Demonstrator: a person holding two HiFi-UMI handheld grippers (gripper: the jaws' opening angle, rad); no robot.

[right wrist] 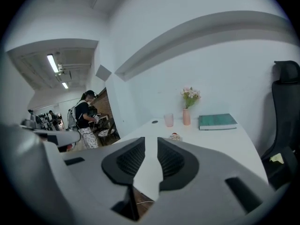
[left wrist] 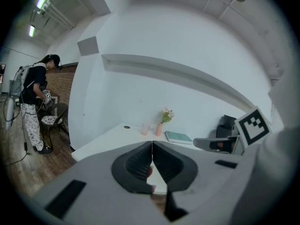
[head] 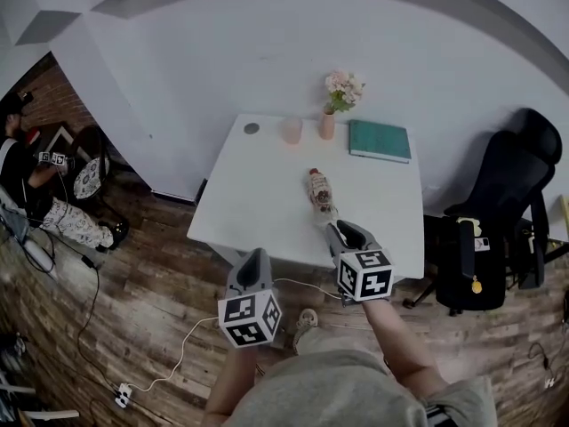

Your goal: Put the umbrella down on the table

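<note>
The umbrella (head: 319,190), folded shut, lies lengthwise on the white tabletop (head: 258,203) near its front edge, at the centre of the head view. No tongs hold it.

At the far left of that view a person (head: 27,176) stands by a seat on the wooden floor. The left tongs (head: 255,256) hang in front of the tabletop's near edge, lower centre. In the left gripper view these tongs (left wrist: 152,145) are pressed together at the tips with nothing between them.

Along the back of the tabletop stand a pink cup (head: 292,131), a vase of flowers (head: 328,121) and, to the right, a green book (head: 380,140).

The right tongs (head: 336,229) sit just below the umbrella's near end. In the right gripper view they (right wrist: 151,143) show a narrow gap holding nothing, with the umbrella (right wrist: 175,137) lying beyond them. A black chair (head: 498,212) stands at the right.
</note>
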